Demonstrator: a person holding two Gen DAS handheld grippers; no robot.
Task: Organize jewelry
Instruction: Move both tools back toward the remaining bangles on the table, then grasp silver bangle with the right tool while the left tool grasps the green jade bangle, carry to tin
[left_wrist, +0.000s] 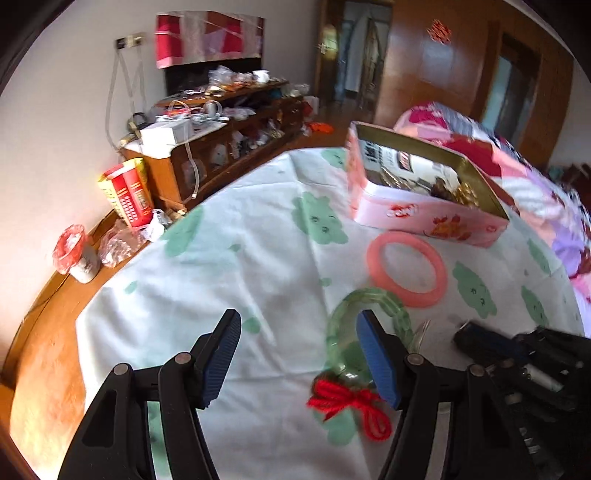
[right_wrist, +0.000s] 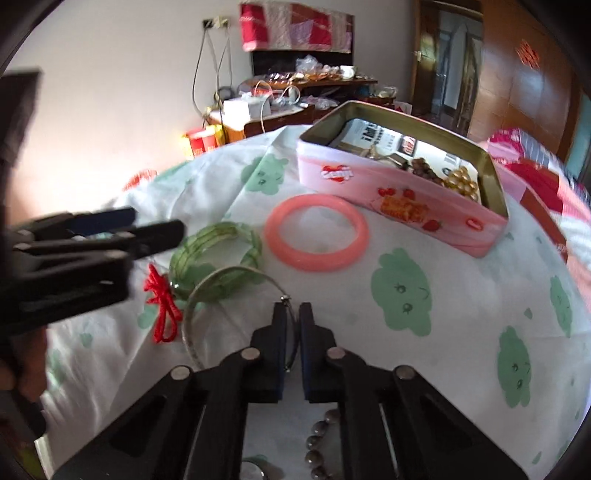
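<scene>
A pink tin box (left_wrist: 424, 212) (right_wrist: 388, 199) stands open on the cloth, with beads and a card inside. A pink bangle (left_wrist: 406, 269) (right_wrist: 316, 234) lies in front of it. A green bangle (left_wrist: 369, 325) (right_wrist: 216, 258) with a red string bow (left_wrist: 347, 400) (right_wrist: 160, 302) lies nearer. My left gripper (left_wrist: 299, 354) (right_wrist: 155, 225) is open, its right finger over the green bangle. My right gripper (right_wrist: 293, 317) (left_wrist: 480, 339) is shut on a thin silver wire bangle (right_wrist: 221, 291).
A white cloth with green bear prints (left_wrist: 240, 258) (right_wrist: 406, 295) covers the table. A dark bead string (right_wrist: 317, 443) lies under my right gripper. A cluttered wooden cabinet (left_wrist: 207, 147) stands behind; a floral quilt (left_wrist: 517, 166) lies at the right.
</scene>
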